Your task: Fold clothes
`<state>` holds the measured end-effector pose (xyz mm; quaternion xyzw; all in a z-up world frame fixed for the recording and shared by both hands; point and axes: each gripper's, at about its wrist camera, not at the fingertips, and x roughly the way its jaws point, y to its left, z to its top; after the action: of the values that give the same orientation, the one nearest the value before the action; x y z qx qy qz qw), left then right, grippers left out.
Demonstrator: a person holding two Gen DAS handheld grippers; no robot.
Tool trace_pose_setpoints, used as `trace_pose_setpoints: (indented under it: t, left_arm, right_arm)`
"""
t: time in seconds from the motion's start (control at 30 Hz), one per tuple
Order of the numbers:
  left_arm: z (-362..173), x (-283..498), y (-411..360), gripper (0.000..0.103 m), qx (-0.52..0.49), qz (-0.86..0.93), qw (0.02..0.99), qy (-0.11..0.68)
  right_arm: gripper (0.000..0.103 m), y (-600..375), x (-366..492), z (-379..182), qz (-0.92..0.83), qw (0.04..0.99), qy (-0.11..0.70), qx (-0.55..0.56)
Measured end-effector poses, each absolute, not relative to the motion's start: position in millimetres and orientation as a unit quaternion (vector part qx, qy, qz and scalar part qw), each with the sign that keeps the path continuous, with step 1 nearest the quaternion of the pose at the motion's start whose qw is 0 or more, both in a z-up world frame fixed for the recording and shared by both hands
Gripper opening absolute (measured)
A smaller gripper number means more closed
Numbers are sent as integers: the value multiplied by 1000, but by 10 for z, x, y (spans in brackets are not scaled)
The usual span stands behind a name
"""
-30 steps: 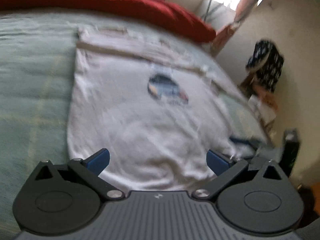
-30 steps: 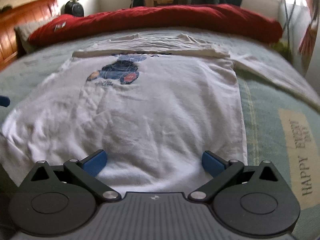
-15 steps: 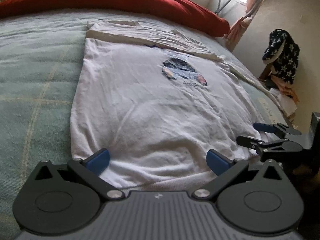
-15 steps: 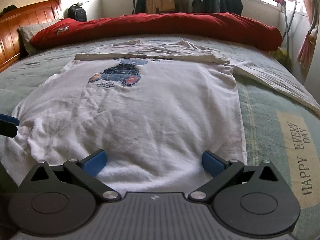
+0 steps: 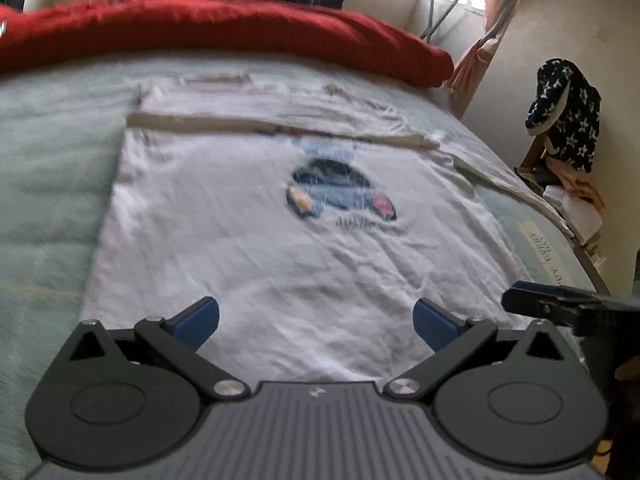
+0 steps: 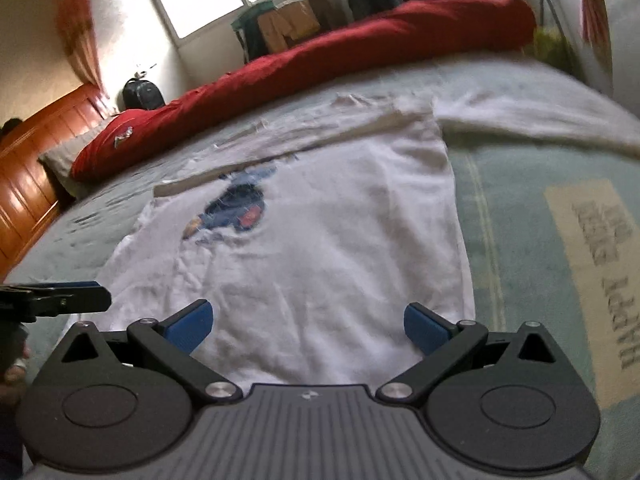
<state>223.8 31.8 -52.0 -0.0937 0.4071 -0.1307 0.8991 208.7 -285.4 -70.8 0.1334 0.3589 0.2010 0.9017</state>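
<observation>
A white T-shirt (image 5: 248, 248) with a dark print is spread flat on the pale green bed (image 6: 516, 216). Both the left tool (image 5: 316, 322) and the right tool (image 6: 308, 322) are held wide apart above its near hem, nothing gripped. A red duvet (image 5: 224, 28) is bunched beyond; "HAPPY" (image 6: 618, 320) is printed on the cover.

Legible text is limited. A cream label panel (image 6: 592, 288) on the pale green bed cover (image 6: 516, 208) carries dark lettering running sideways; in the right wrist view only "HAPPY" can be made out at its near end, the rest being blurred. In the left wrist view the same panel (image 5: 548, 256) shows "EVERY" faintly. A small line of lettering under the printed graphic (image 5: 340, 196) on the white T-shirt (image 5: 248, 248) is too blurred to read.
</observation>
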Motion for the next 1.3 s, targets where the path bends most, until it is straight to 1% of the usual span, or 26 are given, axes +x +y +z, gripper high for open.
trace_pose_setpoints:
  t: [0.07, 0.17, 0.4, 0.57, 0.7, 0.9, 1.1, 1.3]
  left_arm:
    - [-599, 2264, 300, 102, -98, -129, 895, 415]
    - [-580, 2263, 283, 102, -93, -126, 898, 411]
    - [-385, 2357, 205, 102, -92, -126, 908, 389]
    - [-307, 2449, 46, 102, -88, -150, 906, 387]
    - [-284, 2507, -70, 102, -80, -157, 906, 384]
    - [-319, 2569, -188, 102, -65, -162, 904, 390]
    - [-399, 2649, -223, 102, -53, -156, 902, 400]
    - [-473, 2748, -213, 102, -61, -156, 899, 405]
  right_arm:
    - [103, -2901, 2072, -716, 211, 900, 356, 138]
    - [103, -3004, 2070, -675, 218, 897, 350, 158]
    - [103, -3732, 2236, -498, 188, 896, 289, 280]
    - [103, -4397, 2436, -503, 111, 890, 256, 360]
    - [103, -4901, 2650, -568, 33, 864, 241, 441]
    - [103, -5366, 2999, -776, -48, 825, 217, 520]
    - [103, -5561, 3363, -1008, -69, 791, 224, 566]
    - [103, -5607, 3536, -1143, -83, 791, 195, 574]
